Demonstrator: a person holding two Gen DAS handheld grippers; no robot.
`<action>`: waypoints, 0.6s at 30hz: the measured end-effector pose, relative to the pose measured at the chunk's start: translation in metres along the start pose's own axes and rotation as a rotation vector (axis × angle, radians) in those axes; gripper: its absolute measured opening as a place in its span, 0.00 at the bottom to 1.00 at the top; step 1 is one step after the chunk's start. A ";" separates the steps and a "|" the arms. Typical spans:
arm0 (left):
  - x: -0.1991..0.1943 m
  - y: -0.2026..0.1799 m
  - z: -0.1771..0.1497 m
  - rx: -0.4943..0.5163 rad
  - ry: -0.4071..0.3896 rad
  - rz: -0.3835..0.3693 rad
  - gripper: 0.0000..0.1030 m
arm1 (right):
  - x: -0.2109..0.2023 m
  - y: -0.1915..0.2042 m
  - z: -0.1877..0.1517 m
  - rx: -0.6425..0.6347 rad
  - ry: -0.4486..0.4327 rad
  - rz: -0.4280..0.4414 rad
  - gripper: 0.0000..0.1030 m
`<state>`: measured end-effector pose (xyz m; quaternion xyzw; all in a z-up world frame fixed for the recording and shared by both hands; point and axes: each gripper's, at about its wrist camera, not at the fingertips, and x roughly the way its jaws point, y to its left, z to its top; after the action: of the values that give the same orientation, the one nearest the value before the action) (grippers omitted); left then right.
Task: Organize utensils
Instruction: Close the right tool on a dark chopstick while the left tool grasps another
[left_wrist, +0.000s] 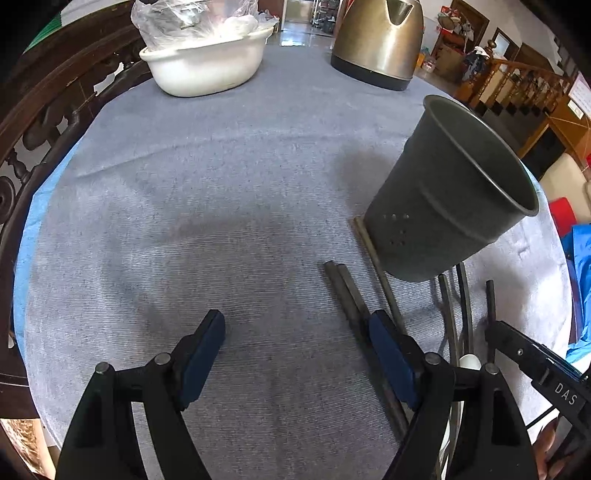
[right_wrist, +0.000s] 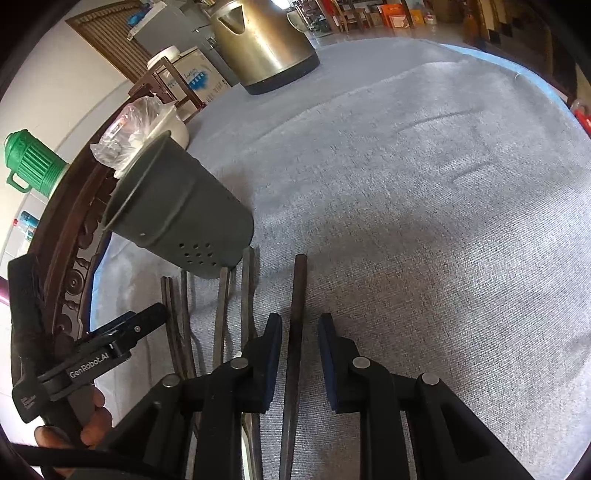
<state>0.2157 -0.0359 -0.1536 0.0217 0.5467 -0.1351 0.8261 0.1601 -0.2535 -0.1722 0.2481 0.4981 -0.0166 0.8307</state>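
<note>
Dark chopsticks (right_wrist: 221, 317) lie parallel on grey cloth (right_wrist: 424, 221) just before holder (right_wrist: 181, 218), dark, perforated, upright. Right gripper (right_wrist: 300, 334) straddles one chopstick (right_wrist: 297, 314), pads apart, not gripping. Left gripper (left_wrist: 295, 328) wide, empty.

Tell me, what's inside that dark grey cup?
In the left wrist view, the visible upper inside wall of the grey cup looks bare, with no utensils sticking out. Its bottom is hidden. Chopsticks lie on the cloth beside it.
</note>
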 end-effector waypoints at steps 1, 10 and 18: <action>-0.004 -0.001 -0.003 0.001 -0.001 0.000 0.79 | 0.000 -0.001 0.000 0.003 0.001 0.004 0.21; -0.018 0.014 -0.015 0.012 -0.004 0.023 0.79 | -0.003 -0.004 -0.001 0.008 0.001 0.009 0.21; -0.018 0.014 -0.011 -0.001 0.017 0.002 0.73 | -0.001 0.002 0.005 -0.012 0.034 -0.025 0.21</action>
<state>0.2023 -0.0168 -0.1428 0.0230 0.5538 -0.1339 0.8215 0.1647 -0.2541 -0.1687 0.2372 0.5153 -0.0196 0.8233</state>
